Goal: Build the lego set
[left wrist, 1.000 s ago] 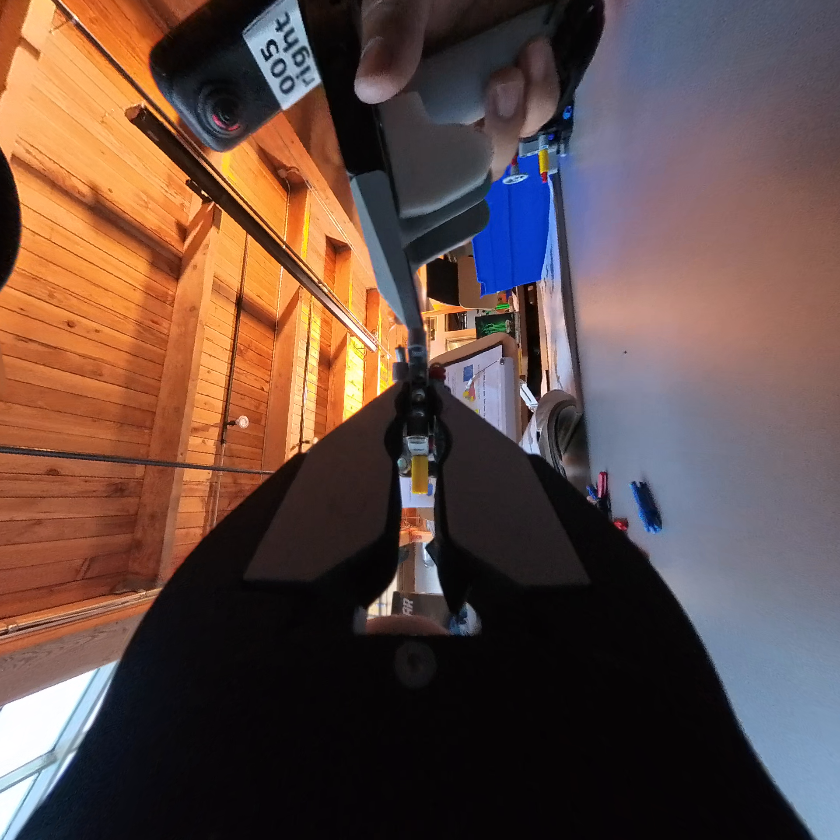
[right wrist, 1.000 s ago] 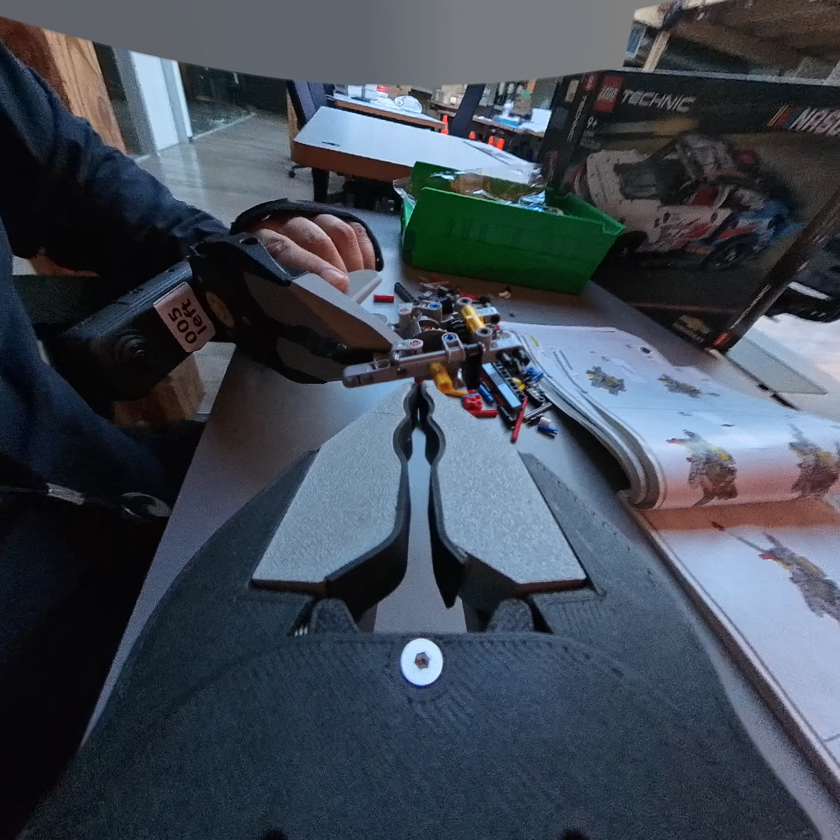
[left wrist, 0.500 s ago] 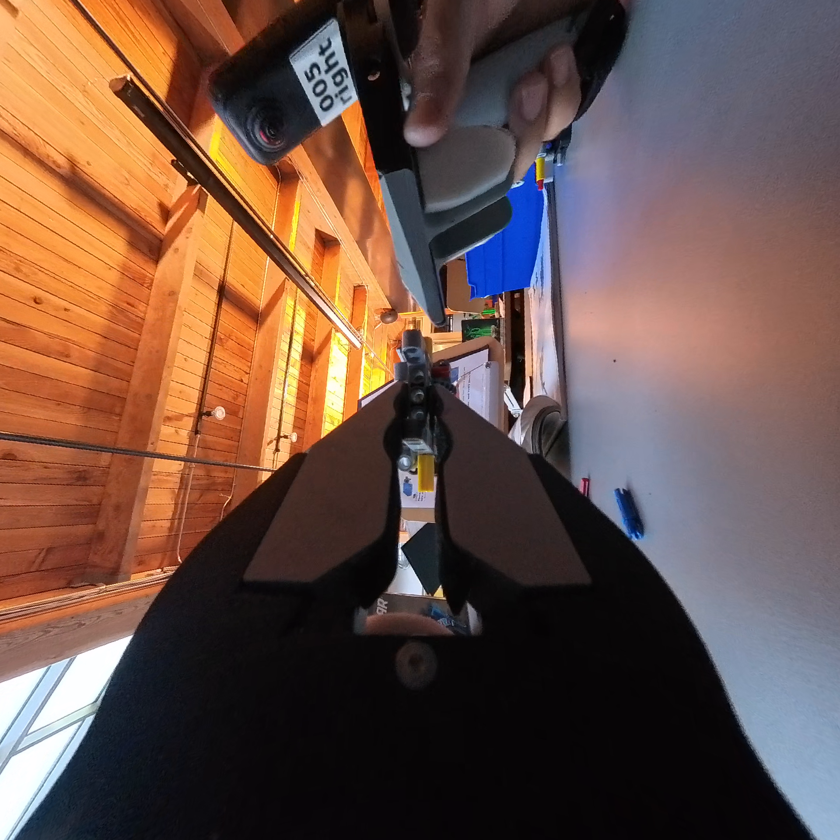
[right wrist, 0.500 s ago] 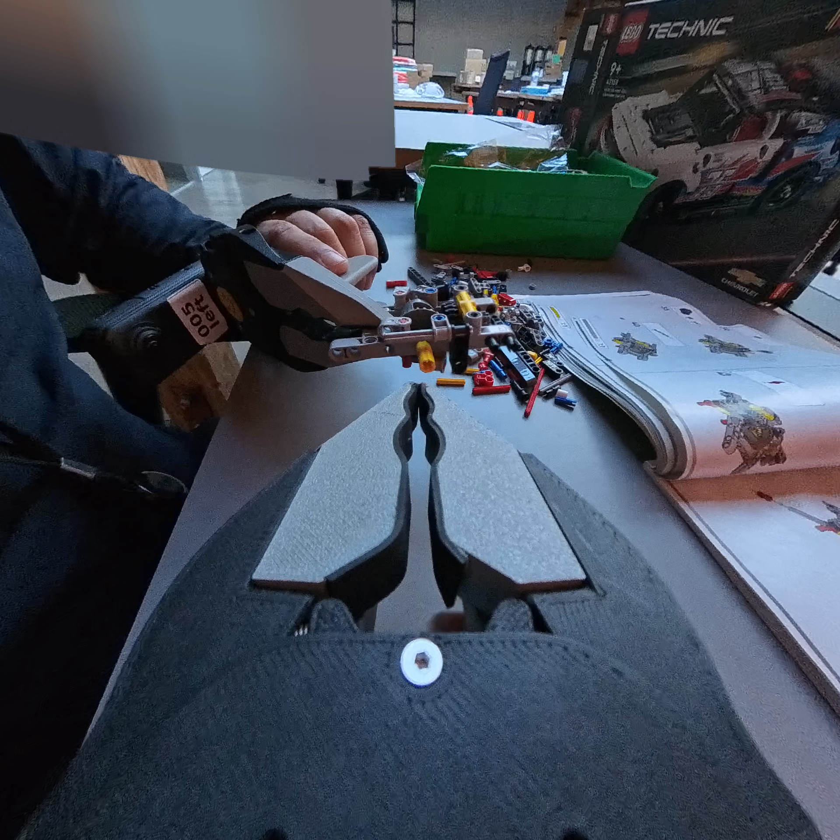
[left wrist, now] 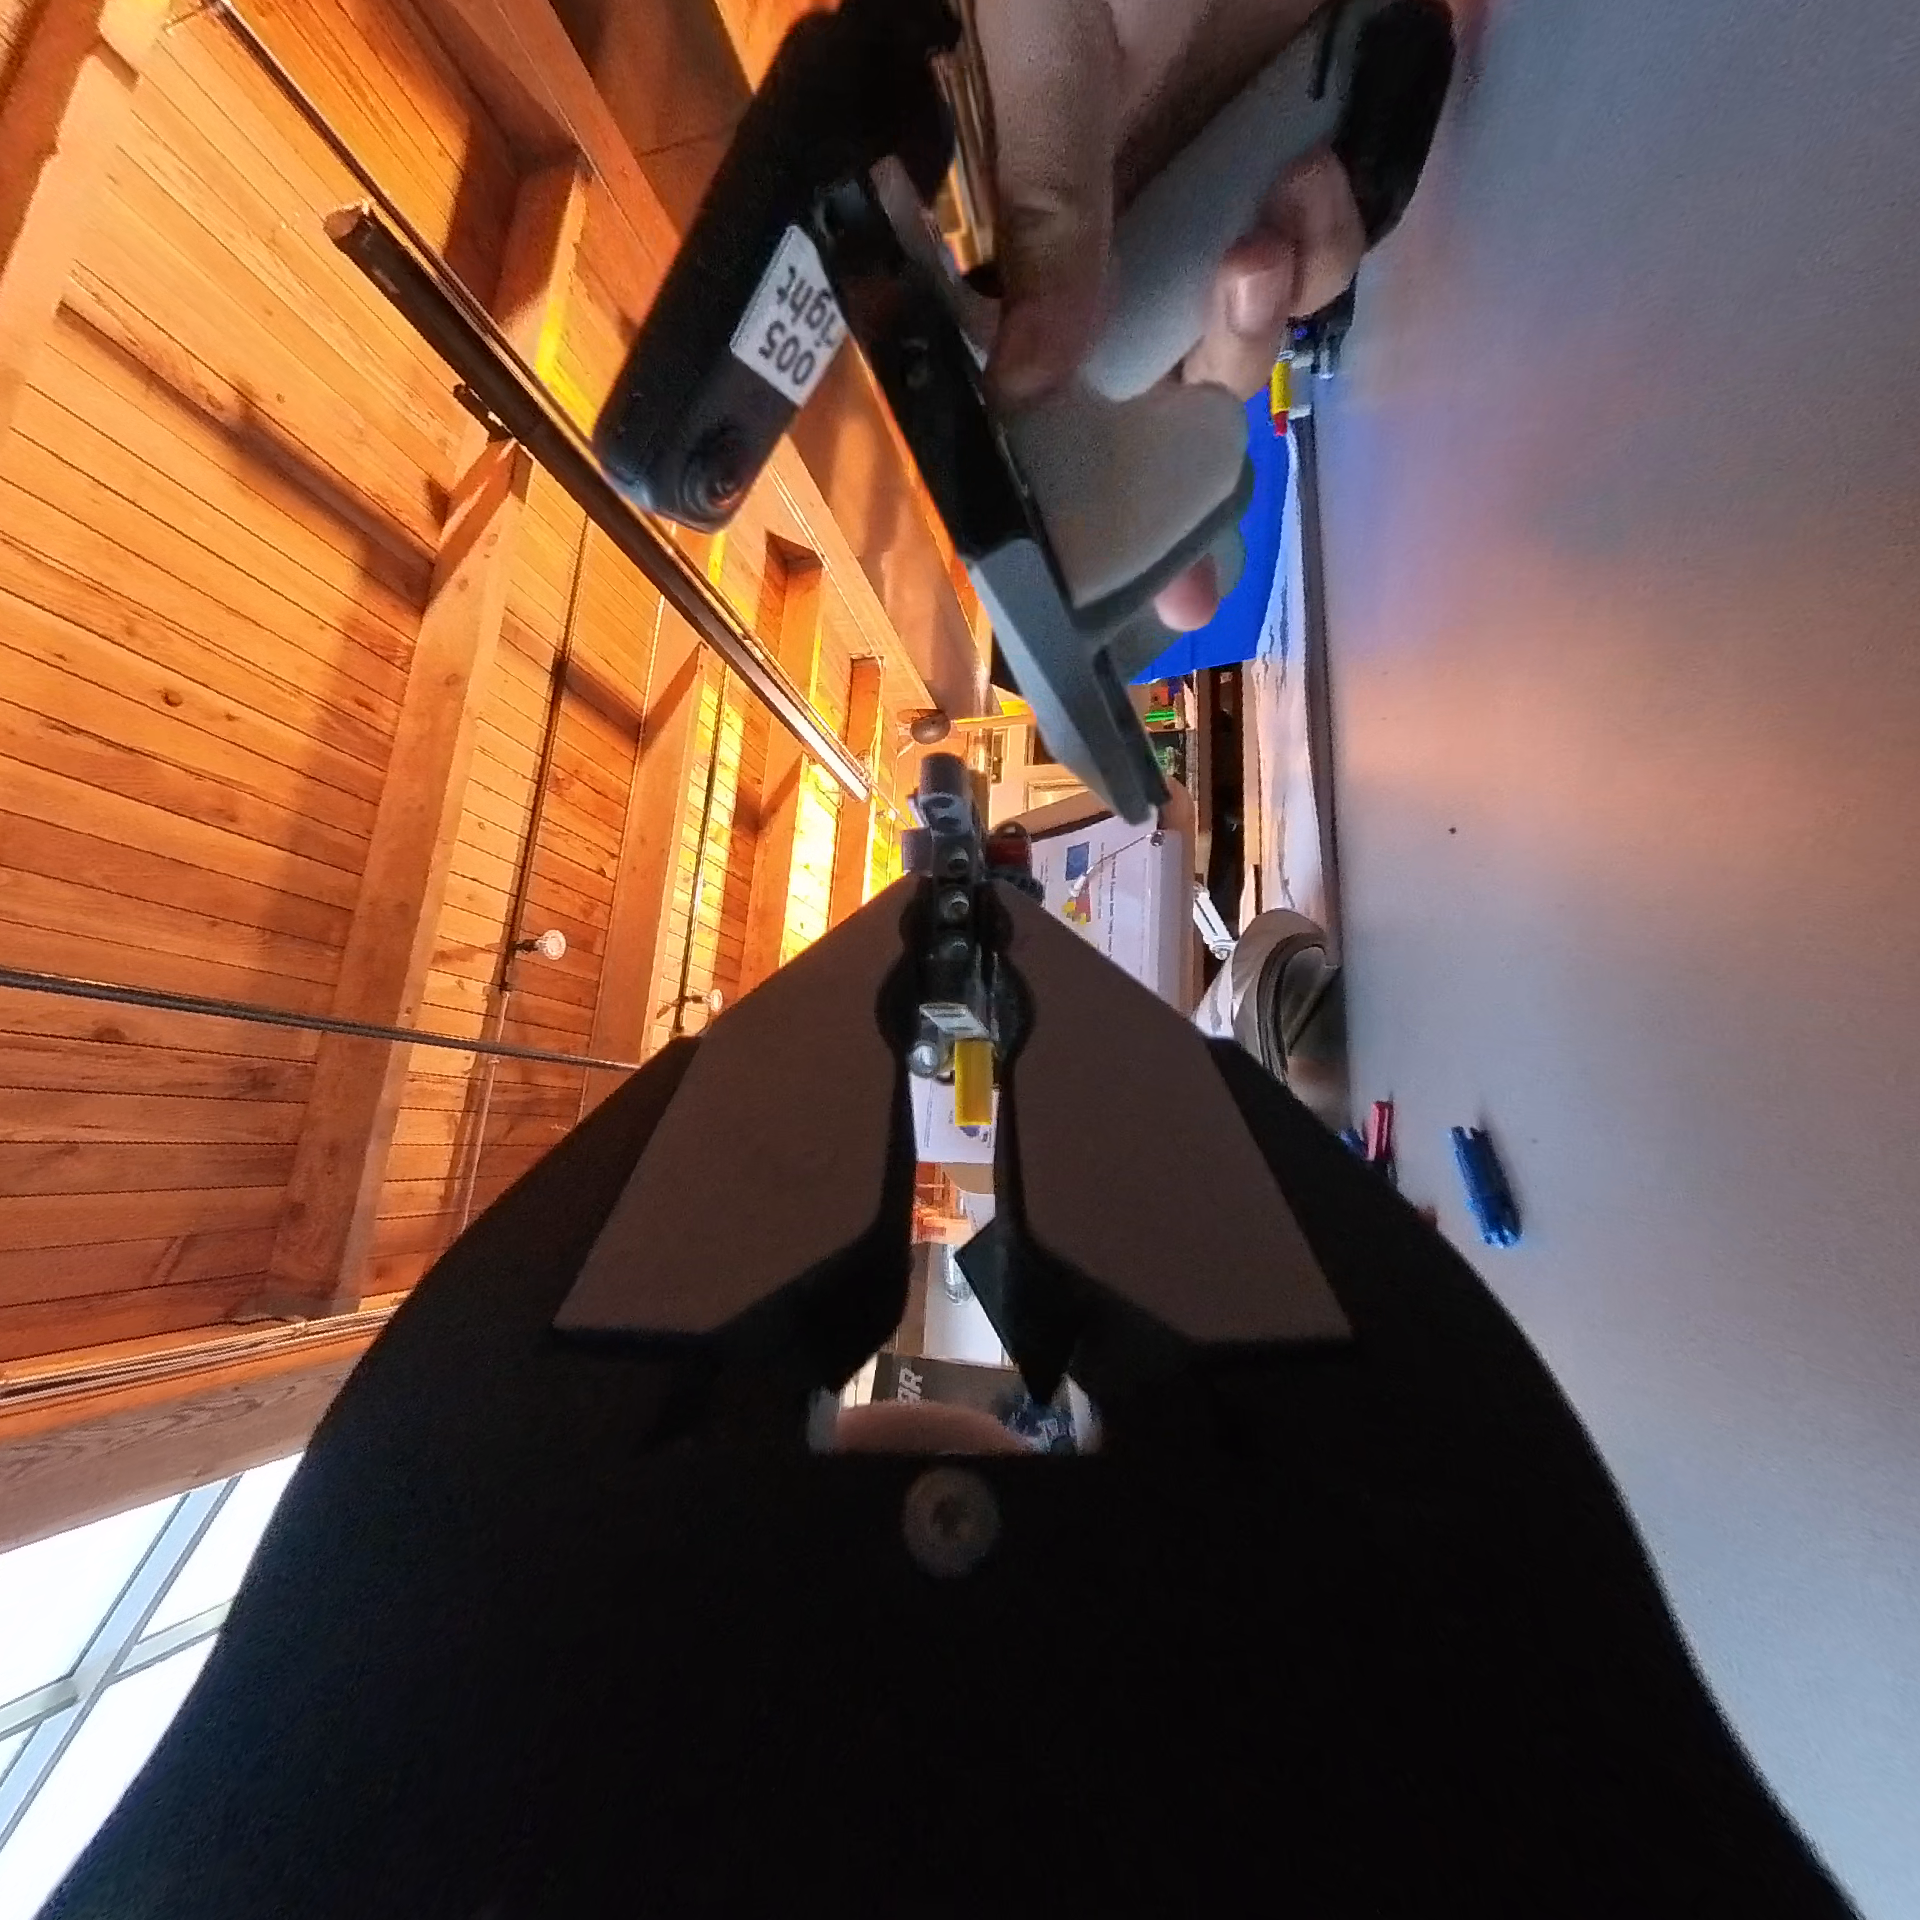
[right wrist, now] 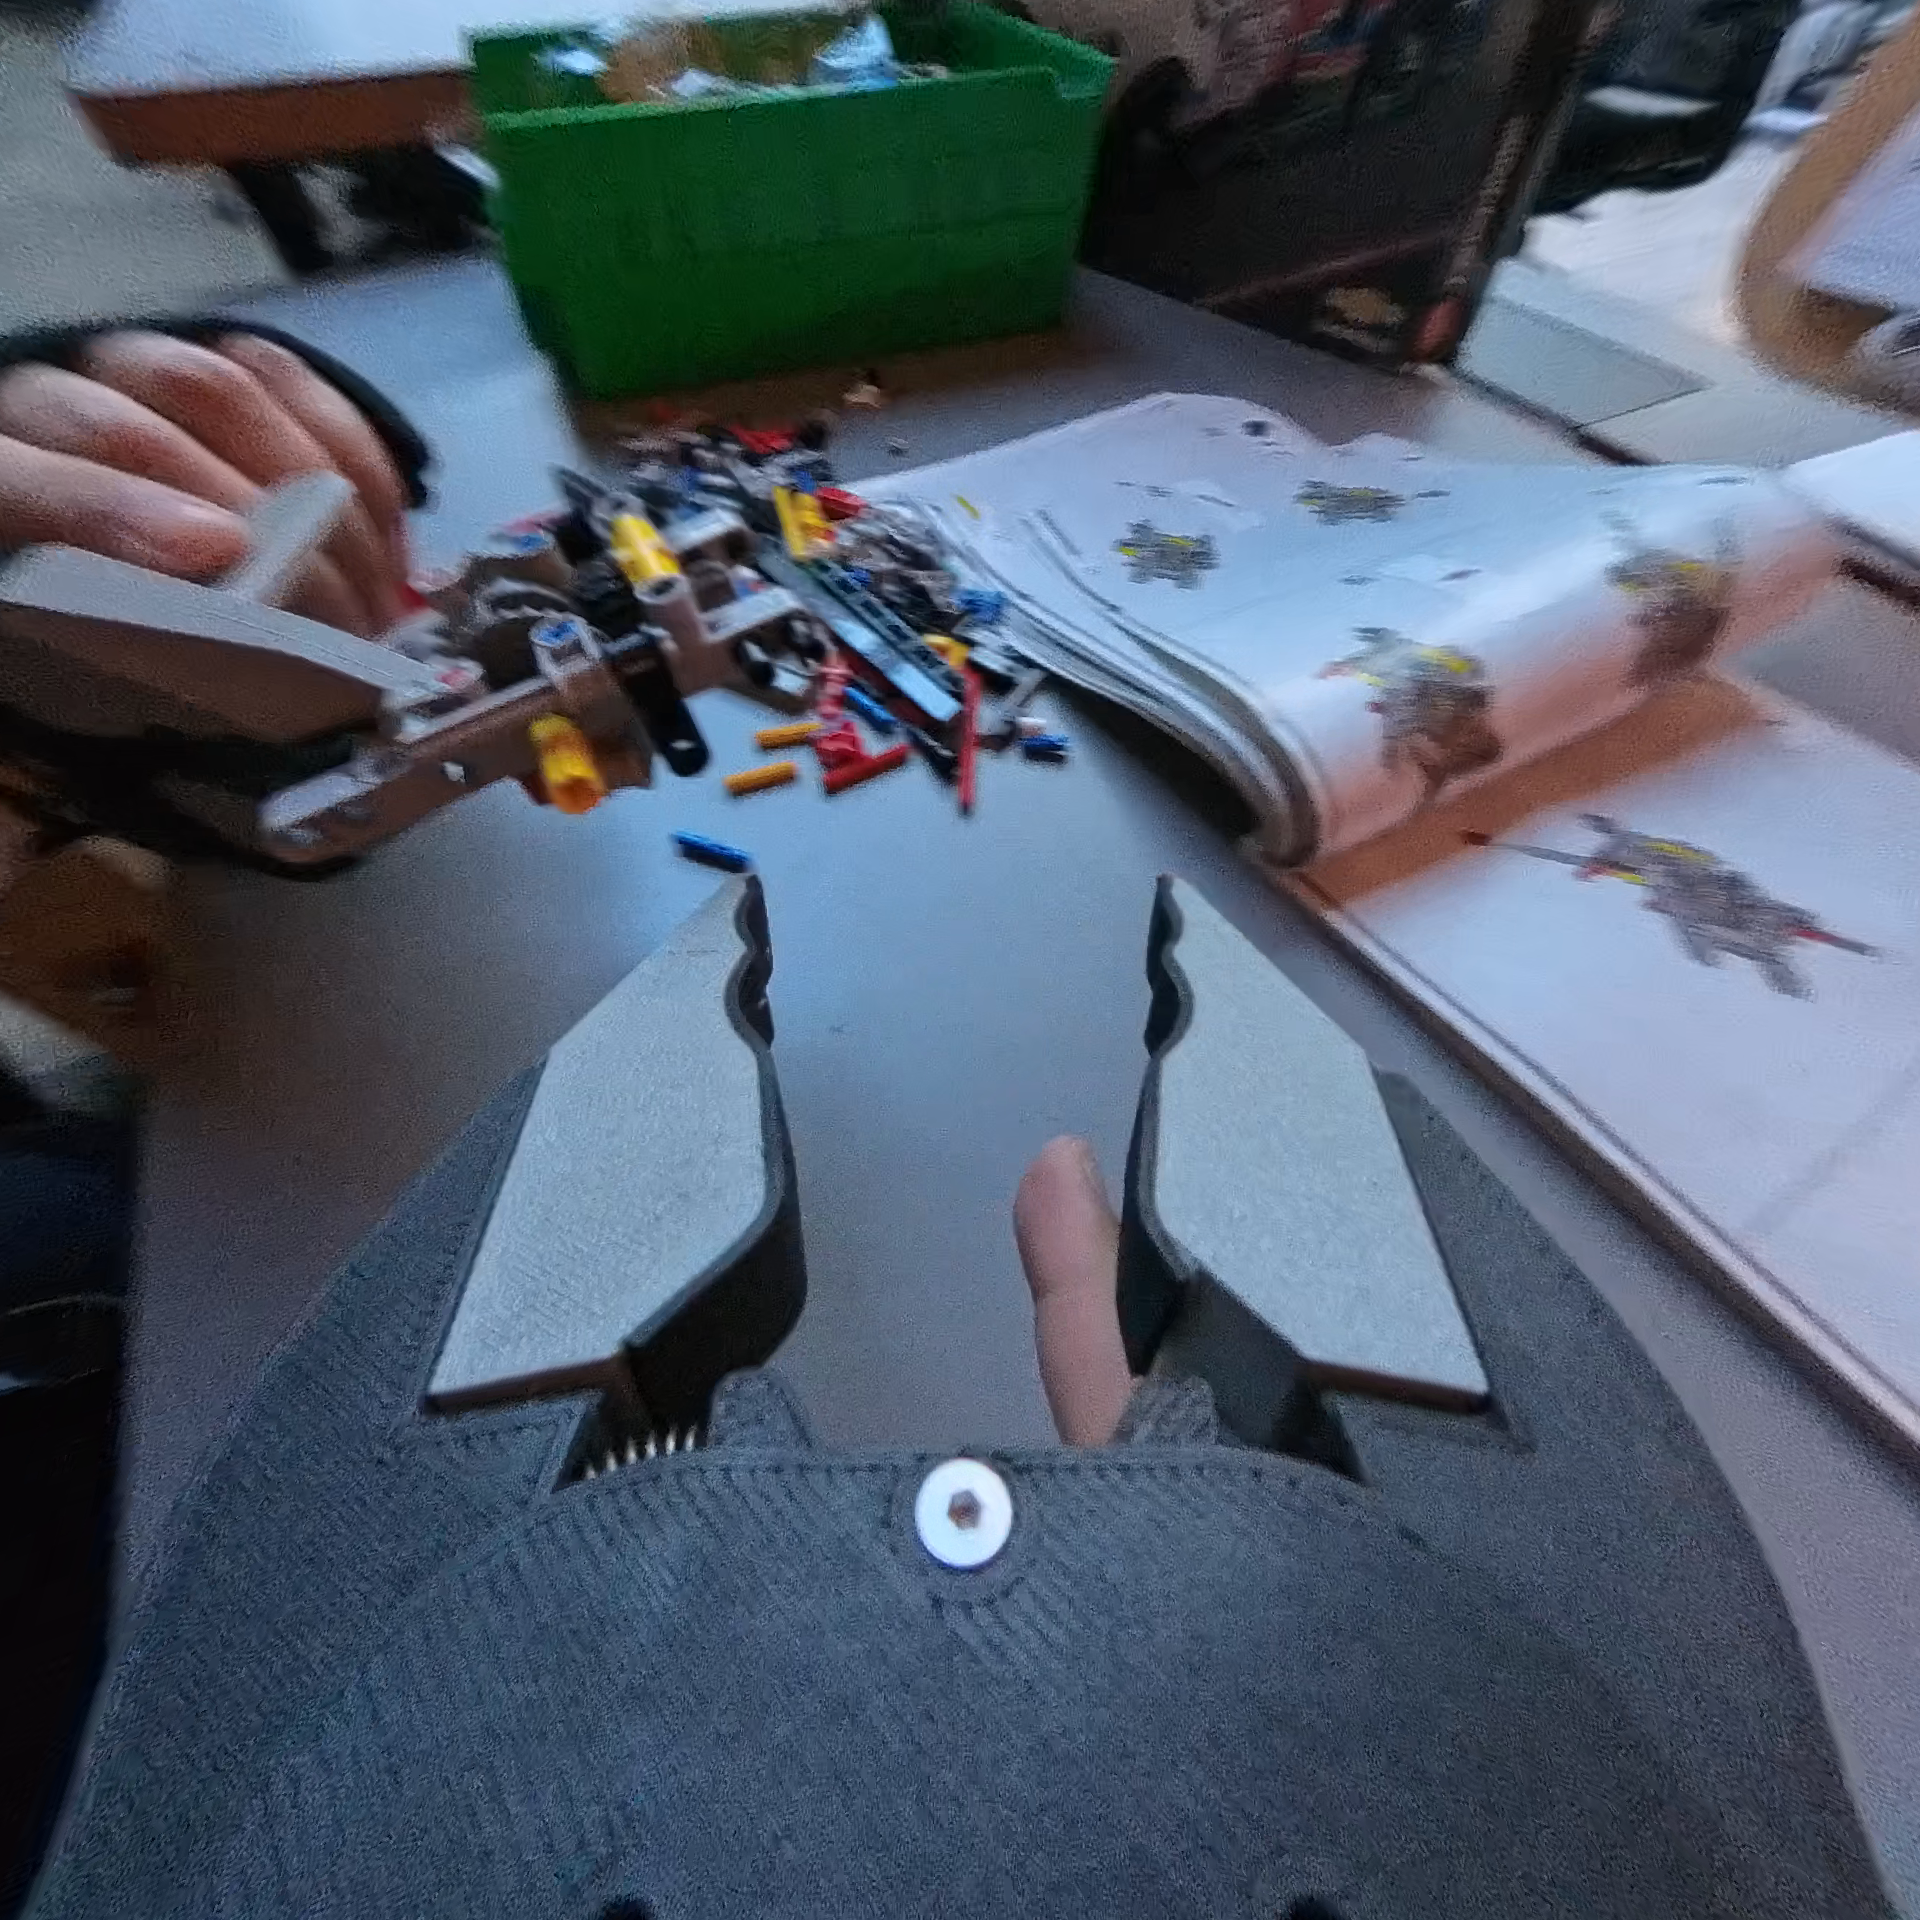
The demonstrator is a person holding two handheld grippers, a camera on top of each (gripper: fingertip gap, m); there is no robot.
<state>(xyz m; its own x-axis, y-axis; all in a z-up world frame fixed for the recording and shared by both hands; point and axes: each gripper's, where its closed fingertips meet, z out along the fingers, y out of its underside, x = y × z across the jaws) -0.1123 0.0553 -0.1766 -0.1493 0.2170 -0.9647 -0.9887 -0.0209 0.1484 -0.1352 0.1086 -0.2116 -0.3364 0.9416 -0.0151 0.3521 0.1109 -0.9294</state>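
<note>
The left hand-held gripper (left wrist: 951, 935) is clenched on a grey toy-brick assembly (right wrist: 540, 686), both fingers pressed against its sides. The assembly is a beam with pin holes, a yellow peg (left wrist: 972, 1081) jutting from it and black parts farther out; it sticks out past the fingertips, held up off the grey counter (right wrist: 935, 1018).

The right hand-held gripper (right wrist: 956, 904) is released, its two fingers standing wide apart with only bare counter between them. A person's fingertip (right wrist: 1070, 1278) shows just inside its right finger, near the base. A small blue pin (right wrist: 712, 850) lies on the counter just ahead of its left fingertip, close to it but not between the fingers.

Farther ahead of the right hand-held gripper lies a loose heap of small red, blue, black and orange brick pieces (right wrist: 883, 665). To the right of the heap, an open instruction booklet (right wrist: 1403, 644) lies flat. Beyond the heap stands a green bin (right wrist: 779, 218), with a dark cardboard box (right wrist: 1320, 177) to its right.
</note>
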